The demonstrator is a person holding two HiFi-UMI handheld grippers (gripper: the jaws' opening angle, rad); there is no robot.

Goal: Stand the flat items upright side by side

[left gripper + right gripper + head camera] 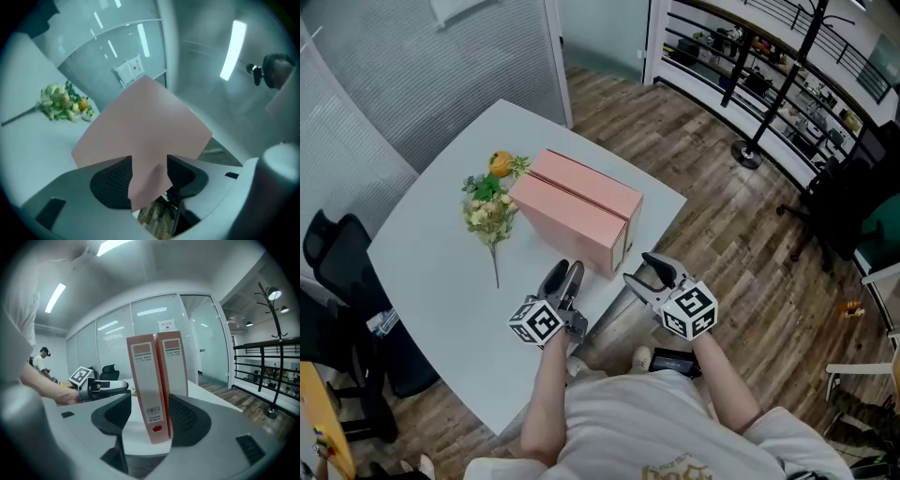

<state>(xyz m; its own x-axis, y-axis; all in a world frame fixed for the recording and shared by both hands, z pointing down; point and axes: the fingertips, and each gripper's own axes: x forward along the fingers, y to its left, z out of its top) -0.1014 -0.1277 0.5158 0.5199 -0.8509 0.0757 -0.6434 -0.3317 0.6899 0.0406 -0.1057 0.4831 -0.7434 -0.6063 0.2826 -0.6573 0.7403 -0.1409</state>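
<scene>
Two file boxes point(581, 211) stand upright, touching side by side, on the table point(441, 281). Flowers point(492, 202) lie just left of them. Left gripper point(565, 268) and right gripper point(636, 267) flank the boxes' near end. A chair point(337, 262) stands left of the table.

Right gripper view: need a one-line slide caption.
Two pink file boxes stand upright side by side on the white table, seen between the open jaws of the right gripper.

Occlusion notes
Near box point(140, 126) filled the left gripper view, hiding the far box point(177, 366); barcode point(153, 410) print was unreadable.
</scene>
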